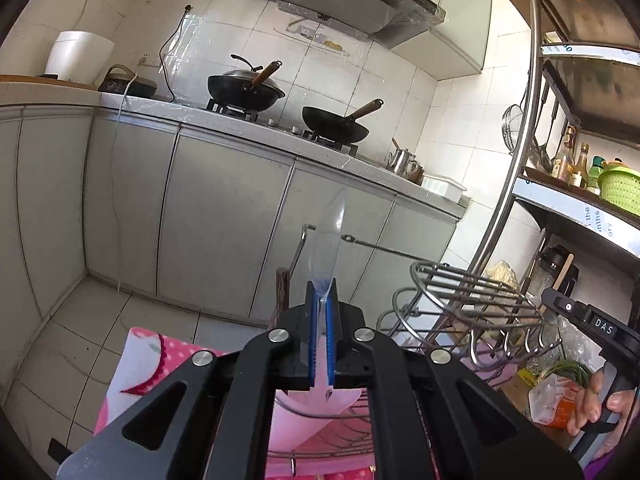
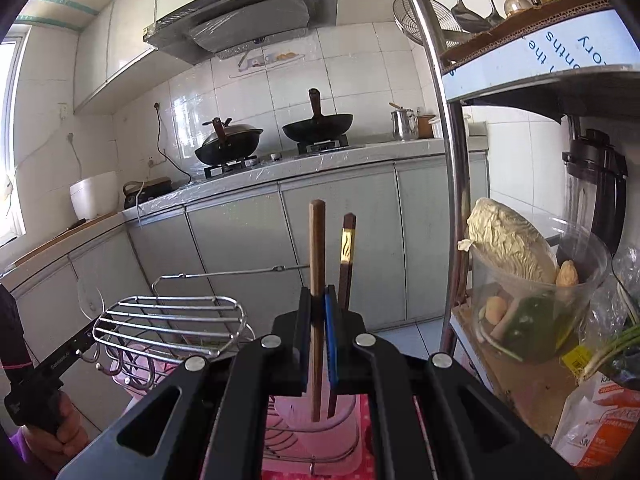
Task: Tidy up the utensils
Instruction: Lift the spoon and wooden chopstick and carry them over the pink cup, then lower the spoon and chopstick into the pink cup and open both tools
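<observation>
Tiled kitchen with grey cabinets, pink cloth [image 1: 132,364] below, left gripper [image 1: 320,312] clamped on clear plastic spoon [image 1: 330,236], handle hidden, right gripper [image 2: 318,312] clamped on wooden chopstick [image 2: 317,248], dark chopstick [image 2: 346,256] just beside, lower ends in pink holder [image 2: 320,414], wire rack [image 2: 176,320] partly cut off.

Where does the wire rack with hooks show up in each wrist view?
Left wrist: wire rack sits right of centre, beside the left gripper.
Right wrist: wire rack sits lower left, left of the right gripper.
Shared landmark: lidless wok.
</observation>
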Demonstrator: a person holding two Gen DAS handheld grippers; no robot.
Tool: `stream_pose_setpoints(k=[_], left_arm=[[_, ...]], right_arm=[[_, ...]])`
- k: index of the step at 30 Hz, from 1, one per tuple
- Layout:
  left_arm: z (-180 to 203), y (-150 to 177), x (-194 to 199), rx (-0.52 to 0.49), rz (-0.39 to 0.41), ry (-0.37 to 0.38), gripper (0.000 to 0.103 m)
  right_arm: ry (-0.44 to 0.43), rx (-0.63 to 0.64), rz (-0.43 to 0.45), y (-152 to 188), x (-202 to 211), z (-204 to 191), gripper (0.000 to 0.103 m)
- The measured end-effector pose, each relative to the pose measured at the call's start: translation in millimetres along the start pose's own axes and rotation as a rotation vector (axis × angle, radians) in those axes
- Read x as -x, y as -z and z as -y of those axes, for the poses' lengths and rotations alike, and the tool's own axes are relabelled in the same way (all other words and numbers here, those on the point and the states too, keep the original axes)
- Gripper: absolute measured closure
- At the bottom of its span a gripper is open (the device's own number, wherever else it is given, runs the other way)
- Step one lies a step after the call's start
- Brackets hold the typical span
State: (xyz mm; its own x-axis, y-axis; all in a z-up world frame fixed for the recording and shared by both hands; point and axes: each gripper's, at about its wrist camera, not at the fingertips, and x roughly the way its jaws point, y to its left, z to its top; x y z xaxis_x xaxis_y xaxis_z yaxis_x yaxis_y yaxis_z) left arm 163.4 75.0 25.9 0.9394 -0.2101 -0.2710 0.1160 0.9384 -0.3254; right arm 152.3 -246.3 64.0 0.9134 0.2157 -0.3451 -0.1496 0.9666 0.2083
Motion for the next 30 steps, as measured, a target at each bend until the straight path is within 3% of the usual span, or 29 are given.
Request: stream_pose_setpoints(k=[11, 14, 16, 17, 20, 23, 26, 30], left_arm=[[-12.8, 15.1, -8.1, 0.036, -0.135, -0.064, 0.1], [-12.4, 12.9, -7.2, 0.034, -0.15, -0.074, 0.099], [-11.4, 11.9, -6.6, 0.025, -0.161, -0.081, 0.097], [-10.5, 11.2, -6.1, 0.021, -0.163, -0.081, 0.095], [-6.3, 9.2, -2.1, 0.003, -0.16, -0.084, 0.088], [-1.5, 8.2, 3.4, -0.015, -0.147, -0.098, 0.069], [-0.3, 7.1, 8.4, -0.022, -0.14, -0.103, 0.065], [1.7, 5.4, 13.3, -0.027, -0.145, -0.107, 0.063]], right_arm=[[0.008, -0.005, -0.082, 8.6, -6.9, 0.0, 0.095], [0.005, -0.004, -0.11, 8.7, -9.9, -0.8, 0.09], [0.002, -0.009, -0.115, 8.9, -9.4, -0.9, 0.078], [0.002, -0.012, -0.116, 9.2, -8.6, -1.0, 0.073], [0.004, -0.008, -0.123, 9.0, -5.9, -1.7, 0.073], [0.006, -0.005, -0.132, 9.4, -3.2, -2.1, 0.071], [0.005, -0.009, -0.125, 9.5, 1.7, -1.2, 0.061], [0.005, -0.007, -0.131, 10.5, 7.7, -0.7, 0.061]])
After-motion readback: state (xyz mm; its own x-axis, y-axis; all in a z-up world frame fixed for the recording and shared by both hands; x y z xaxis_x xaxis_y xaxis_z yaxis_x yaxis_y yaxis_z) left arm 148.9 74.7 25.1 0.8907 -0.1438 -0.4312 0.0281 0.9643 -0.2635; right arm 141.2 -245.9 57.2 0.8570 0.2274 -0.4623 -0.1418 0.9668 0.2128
